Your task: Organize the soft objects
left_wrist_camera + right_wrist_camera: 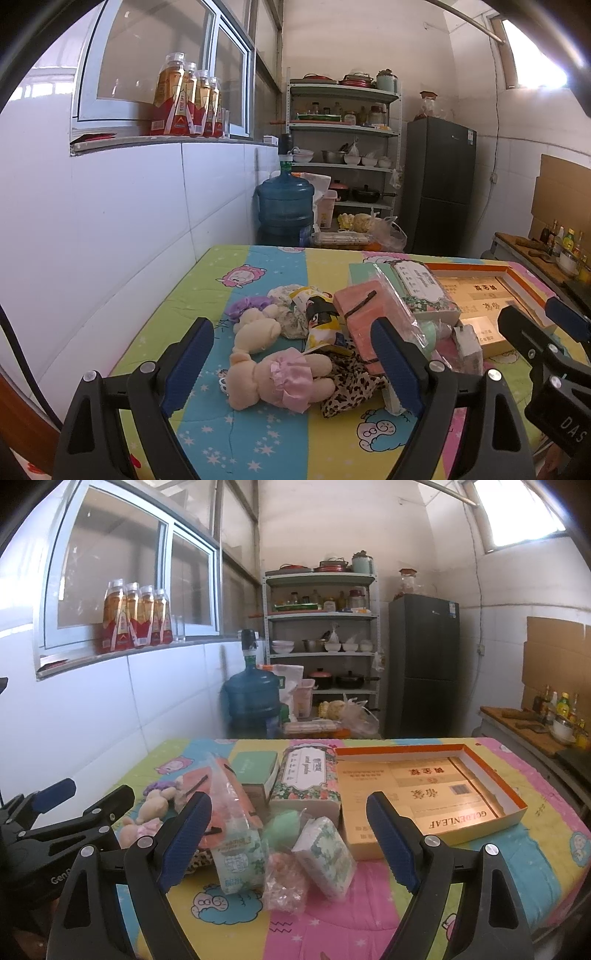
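Both grippers, left [291, 363] and right [288, 843], gape empty. The doll [275, 380] ahead of the left overlaps a leopard cloth [349, 384]; closing could snag both.

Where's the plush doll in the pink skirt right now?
In the left wrist view the plush doll lies on the bedsheet between the open left gripper fingers, against the leopard-print cloth.

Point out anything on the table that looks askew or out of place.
The soft things lie in a jumbled heap: a plush doll in a pink skirt sprawls on its side across a leopard cloth, and a tissue pack is tipped at an angle. The orange-rimmed box holds none of them. Nothing looks spilled or damaged.
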A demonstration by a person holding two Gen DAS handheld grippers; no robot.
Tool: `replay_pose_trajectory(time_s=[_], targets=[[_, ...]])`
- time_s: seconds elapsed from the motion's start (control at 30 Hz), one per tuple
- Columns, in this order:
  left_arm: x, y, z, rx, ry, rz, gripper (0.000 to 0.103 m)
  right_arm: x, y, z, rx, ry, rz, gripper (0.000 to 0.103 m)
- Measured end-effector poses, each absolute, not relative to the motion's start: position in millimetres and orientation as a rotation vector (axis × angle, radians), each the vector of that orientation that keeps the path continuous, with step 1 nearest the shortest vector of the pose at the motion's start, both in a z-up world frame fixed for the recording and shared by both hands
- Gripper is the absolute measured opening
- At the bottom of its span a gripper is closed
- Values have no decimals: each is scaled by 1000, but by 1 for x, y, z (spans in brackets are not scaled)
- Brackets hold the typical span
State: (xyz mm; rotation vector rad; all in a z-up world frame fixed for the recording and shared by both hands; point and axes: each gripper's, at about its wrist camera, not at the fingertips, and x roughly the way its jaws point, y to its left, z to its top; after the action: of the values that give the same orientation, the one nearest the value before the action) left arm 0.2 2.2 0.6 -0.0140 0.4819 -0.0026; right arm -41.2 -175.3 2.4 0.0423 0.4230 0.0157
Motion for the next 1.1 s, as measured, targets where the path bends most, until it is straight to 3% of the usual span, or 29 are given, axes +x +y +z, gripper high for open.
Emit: replay_pose_trajectory(time_s=[1.1], targets=[[3, 7, -10, -11, 505, 8, 87, -36, -173, -6, 53, 438, 82, 87]])
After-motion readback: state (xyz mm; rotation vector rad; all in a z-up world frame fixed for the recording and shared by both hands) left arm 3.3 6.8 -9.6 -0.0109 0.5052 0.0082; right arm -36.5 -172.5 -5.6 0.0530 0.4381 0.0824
